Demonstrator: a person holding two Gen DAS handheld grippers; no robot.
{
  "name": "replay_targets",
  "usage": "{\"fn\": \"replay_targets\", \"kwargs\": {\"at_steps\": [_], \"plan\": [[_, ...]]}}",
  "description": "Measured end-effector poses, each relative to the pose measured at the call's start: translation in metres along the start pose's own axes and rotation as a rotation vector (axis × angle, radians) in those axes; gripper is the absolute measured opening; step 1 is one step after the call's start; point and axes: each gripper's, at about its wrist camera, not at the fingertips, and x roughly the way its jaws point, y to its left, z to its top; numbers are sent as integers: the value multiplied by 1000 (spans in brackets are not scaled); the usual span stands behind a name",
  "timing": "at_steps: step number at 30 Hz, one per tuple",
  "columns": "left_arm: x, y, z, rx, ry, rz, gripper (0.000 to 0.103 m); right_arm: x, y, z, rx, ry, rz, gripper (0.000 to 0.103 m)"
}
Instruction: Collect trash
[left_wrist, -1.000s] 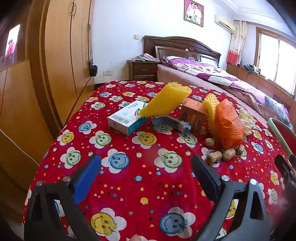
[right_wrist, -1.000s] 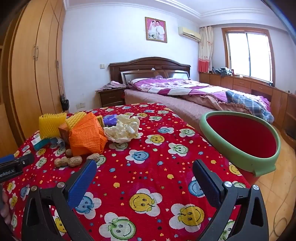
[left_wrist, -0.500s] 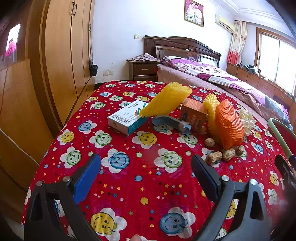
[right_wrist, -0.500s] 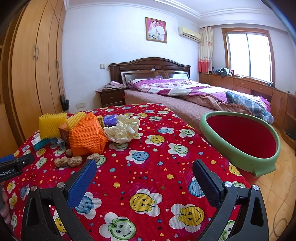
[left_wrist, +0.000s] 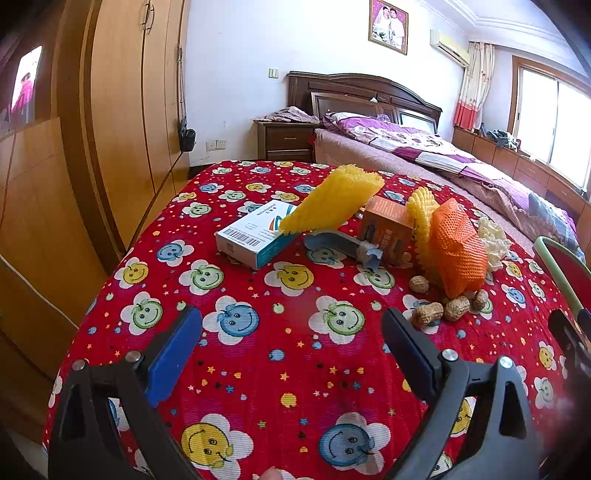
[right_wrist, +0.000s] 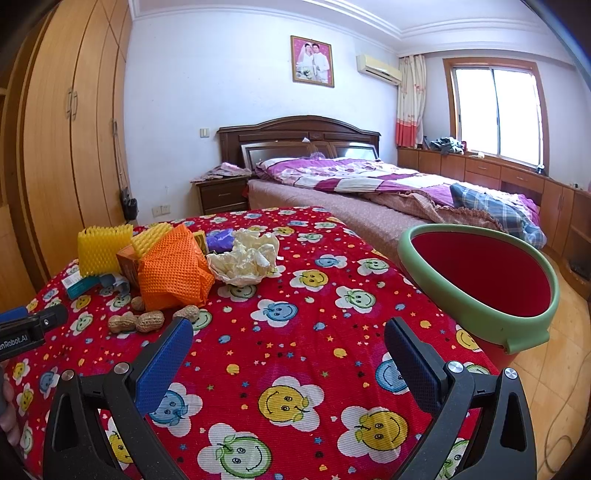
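We see nothing changed since a second ago: left gripper (left_wrist: 291, 345) and right gripper (right_wrist: 288, 349) remain spread wide and empty, orange foam mesh sleeve (right_wrist: 173, 269) at centre left and red bin with green rim (right_wrist: 476, 314) at right untouched, so collection has not begun.

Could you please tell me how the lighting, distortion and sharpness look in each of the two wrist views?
Left wrist view: the window is blown out white, the wardrobe bows with the fisheye, and there is a soft smudge at the lower right. Right wrist view: even daylight, bright window, curved wardrobe, and the peanuts are sharp.
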Motion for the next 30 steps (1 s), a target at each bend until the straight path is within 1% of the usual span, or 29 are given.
{"fn": "replay_targets", "kwargs": {"at_steps": [30], "plan": [[0, 0, 0, -3, 0, -2, 97, 0, -1, 0, -5, -5, -1, 103]]}}
